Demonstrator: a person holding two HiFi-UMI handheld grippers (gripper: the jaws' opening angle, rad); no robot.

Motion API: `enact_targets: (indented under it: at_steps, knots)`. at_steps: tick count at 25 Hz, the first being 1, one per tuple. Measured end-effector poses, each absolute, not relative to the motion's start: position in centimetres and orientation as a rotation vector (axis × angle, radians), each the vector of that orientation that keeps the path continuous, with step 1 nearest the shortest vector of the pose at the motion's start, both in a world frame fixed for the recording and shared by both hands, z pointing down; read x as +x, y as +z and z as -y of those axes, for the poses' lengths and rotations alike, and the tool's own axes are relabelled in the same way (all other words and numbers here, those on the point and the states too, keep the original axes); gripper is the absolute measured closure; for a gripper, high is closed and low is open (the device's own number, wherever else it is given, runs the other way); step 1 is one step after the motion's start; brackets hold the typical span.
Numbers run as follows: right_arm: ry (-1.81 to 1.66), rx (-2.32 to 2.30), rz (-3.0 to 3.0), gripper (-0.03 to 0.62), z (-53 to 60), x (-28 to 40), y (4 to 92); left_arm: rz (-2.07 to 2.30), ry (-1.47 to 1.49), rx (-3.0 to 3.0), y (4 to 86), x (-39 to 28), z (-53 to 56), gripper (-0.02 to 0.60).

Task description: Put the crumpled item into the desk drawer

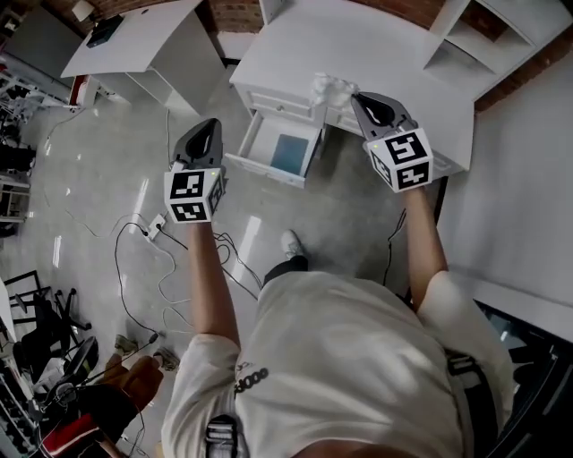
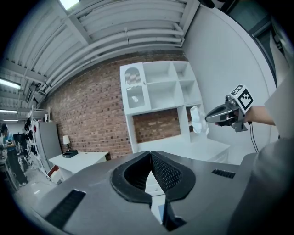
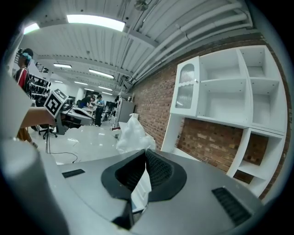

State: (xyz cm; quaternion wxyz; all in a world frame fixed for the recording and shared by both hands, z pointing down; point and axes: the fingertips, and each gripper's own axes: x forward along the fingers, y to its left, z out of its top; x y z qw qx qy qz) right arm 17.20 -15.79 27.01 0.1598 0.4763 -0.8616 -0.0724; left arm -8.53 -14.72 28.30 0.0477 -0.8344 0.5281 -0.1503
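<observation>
The crumpled white item (image 1: 329, 89) hangs over the front edge of the white desk (image 1: 394, 54), above and right of the open drawer (image 1: 269, 170). My right gripper (image 1: 358, 97) is shut on it. In the right gripper view the white wad (image 3: 131, 133) bulges out past the closed tips of the right gripper (image 3: 146, 152). A blue sheet (image 1: 289, 152) lies in the drawer. My left gripper (image 1: 213, 123) hovers left of the drawer, over the floor. Its tips are together with nothing between them in the left gripper view (image 2: 150, 154). That view also shows the item (image 2: 198, 120) held by the right gripper (image 2: 207, 118).
A white shelf unit (image 1: 501, 27) stands on the desk's far right. A second white table (image 1: 134, 40) is at the upper left. Cables and a power strip (image 1: 154, 225) lie on the floor to the left. Chairs and bags crowd the lower left corner.
</observation>
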Motion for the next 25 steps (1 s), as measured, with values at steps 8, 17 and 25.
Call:
enact_targets:
  at_steps: [8,17,25]
  knots:
    - [-0.109,1.294,2.408,0.586,21.6,14.3,31.6,-1.653,-0.524,-2.608,32.9,-11.7,20.3,0.563]
    - [0.000,1.220,2.318,0.586,30.0,10.9,38.9,-1.683,-0.626,-2.669,39.4,-15.9,27.2,0.563]
    - [0.058,1.119,2.284,0.586,35.7,9.4,45.8,-1.718,-0.731,-2.698,45.4,-16.4,30.1,0.563]
